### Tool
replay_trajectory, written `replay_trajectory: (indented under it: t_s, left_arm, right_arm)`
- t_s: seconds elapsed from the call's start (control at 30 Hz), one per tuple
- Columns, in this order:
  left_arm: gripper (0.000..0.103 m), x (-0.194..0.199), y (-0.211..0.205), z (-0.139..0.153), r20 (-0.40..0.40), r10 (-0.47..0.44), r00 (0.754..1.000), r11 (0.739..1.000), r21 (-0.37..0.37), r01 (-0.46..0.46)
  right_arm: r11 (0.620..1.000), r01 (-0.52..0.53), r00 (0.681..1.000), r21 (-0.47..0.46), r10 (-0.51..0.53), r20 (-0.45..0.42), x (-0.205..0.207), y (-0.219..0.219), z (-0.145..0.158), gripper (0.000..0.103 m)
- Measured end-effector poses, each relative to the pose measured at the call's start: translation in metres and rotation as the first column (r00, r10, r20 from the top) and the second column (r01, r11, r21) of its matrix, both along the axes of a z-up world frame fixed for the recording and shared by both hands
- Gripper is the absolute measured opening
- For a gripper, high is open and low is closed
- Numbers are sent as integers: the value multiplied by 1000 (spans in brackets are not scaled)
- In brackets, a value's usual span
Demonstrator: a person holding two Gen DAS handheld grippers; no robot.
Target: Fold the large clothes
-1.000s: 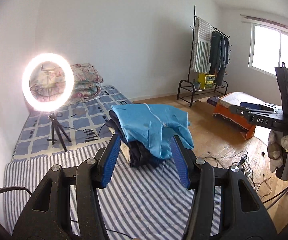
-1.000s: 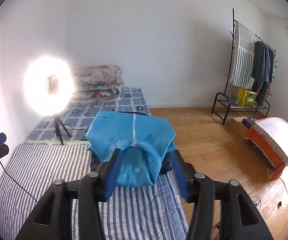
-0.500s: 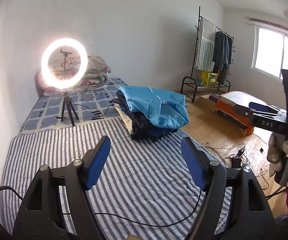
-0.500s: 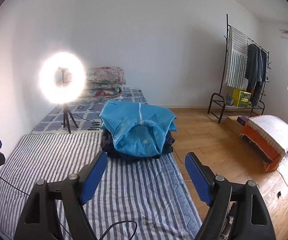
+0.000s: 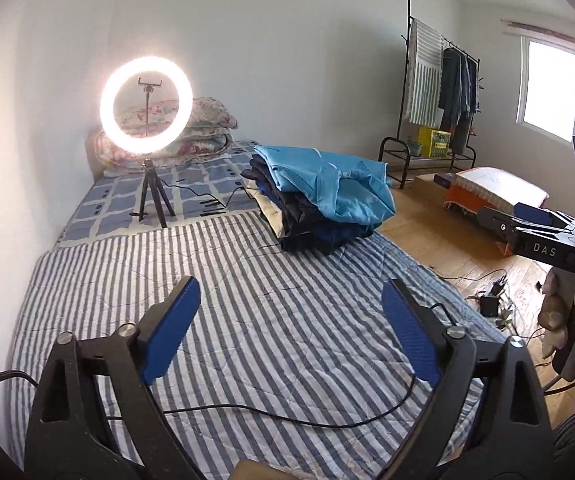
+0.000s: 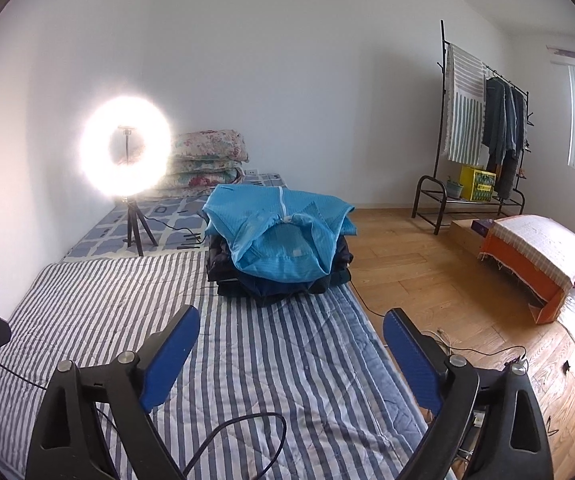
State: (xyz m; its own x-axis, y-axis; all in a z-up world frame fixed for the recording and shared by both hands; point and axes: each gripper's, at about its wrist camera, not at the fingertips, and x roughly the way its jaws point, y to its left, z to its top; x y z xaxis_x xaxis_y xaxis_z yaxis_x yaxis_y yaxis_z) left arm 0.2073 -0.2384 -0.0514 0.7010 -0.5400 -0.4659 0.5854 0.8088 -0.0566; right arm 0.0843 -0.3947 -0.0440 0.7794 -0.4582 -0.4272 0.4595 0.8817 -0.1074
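Note:
A folded light-blue garment (image 5: 327, 184) (image 6: 283, 236) lies on top of a stack of dark folded clothes (image 5: 311, 228) (image 6: 275, 284) at the far end of the striped mattress (image 5: 247, 320) (image 6: 279, 360). My left gripper (image 5: 291, 312) hovers over the mattress well short of the stack, its jaws opening wide with nothing between them. My right gripper (image 6: 291, 340) is likewise back from the stack, jaws opening and empty; in the left wrist view its body (image 5: 543, 240) shows at the right edge in a gloved hand.
A lit ring light on a tripod (image 5: 147, 120) (image 6: 127, 152) stands on the checked sheet beside folded quilts (image 6: 207, 160). Black cables (image 5: 287, 420) cross the mattress. On the wooden floor stand a clothes rack (image 6: 483, 136) and an orange covered box (image 6: 535, 256).
Both grippers let go of the blue garment, pulled back from the stack and sank lower while their jaws spread wide. The garment stays on the stack.

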Motion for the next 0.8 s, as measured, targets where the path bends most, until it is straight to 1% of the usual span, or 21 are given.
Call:
replay_trajectory:
  t_s: [0.1,0.2,0.3,0.37,0.5,0.63,0.8]
  left_arm:
    - [100,-7,0,-1,27,1,1000,1000,11,-2]
    - [103,-12,0,-4,51,9,999,1000,20,-10]
    - [103,-14,-4,-10,67,34,997,997,60,-38]
    - [103,-12,-7,-13,54,28,998,996,79,-32]
    - [103,-9,-8,-20,13,22,1000,996,81,-23]
    - [103,-6,-9,-25,-6,27,1000,995,95,-27]
    - [103,-2,-10,-31,-42,19,999,995,99,-15]
  right_arm:
    - [1000,21,1000,3,-21,-17,1,-3,-11,103]
    - [1000,23,999,8,-23,-32,3,-4,-18,103]
    - [1000,28,999,8,-28,-20,1,-3,-19,103]
    - [1000,30,1000,5,-30,-11,0,-3,-18,103]
    - [999,43,999,9,-43,6,0,-6,-18,103]
    - [999,40,999,13,-40,-6,4,-9,-22,103]
    - [999,40,999,-18,-40,-24,9,-7,-26,103]
